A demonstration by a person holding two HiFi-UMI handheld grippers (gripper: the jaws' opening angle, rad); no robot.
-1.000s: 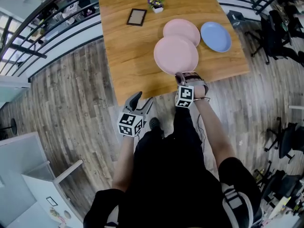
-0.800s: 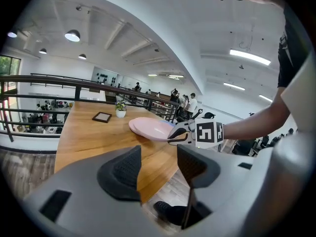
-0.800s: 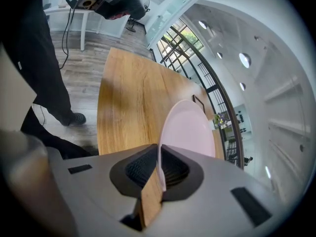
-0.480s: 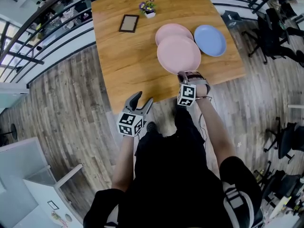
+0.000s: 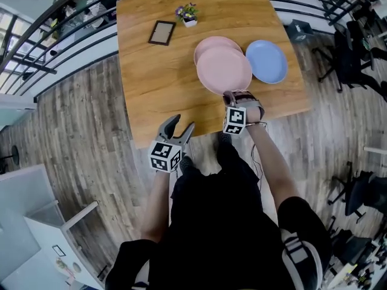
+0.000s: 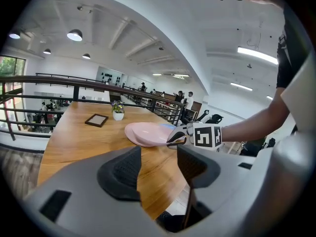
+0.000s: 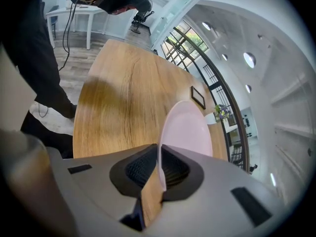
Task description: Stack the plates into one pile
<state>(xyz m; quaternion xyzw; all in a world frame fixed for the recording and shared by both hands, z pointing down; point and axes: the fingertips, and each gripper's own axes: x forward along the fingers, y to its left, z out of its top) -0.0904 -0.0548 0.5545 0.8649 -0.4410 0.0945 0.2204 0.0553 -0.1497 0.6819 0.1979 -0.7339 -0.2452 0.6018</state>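
While the right gripper (image 7: 159, 169) was clamped on the near rim of a pink plate (image 5: 224, 70), that plate overlapped most of a second pink plate (image 5: 205, 43) on the wooden table (image 5: 151, 89); contact between the two could not be determined. A blue plate (image 5: 266, 61) lay just beside them. The left gripper (image 6: 158, 167) stood with jaws apart and empty, off the table's near edge. A picture frame (image 5: 161, 32) and small flower pot (image 5: 188, 14) stood at the far side.
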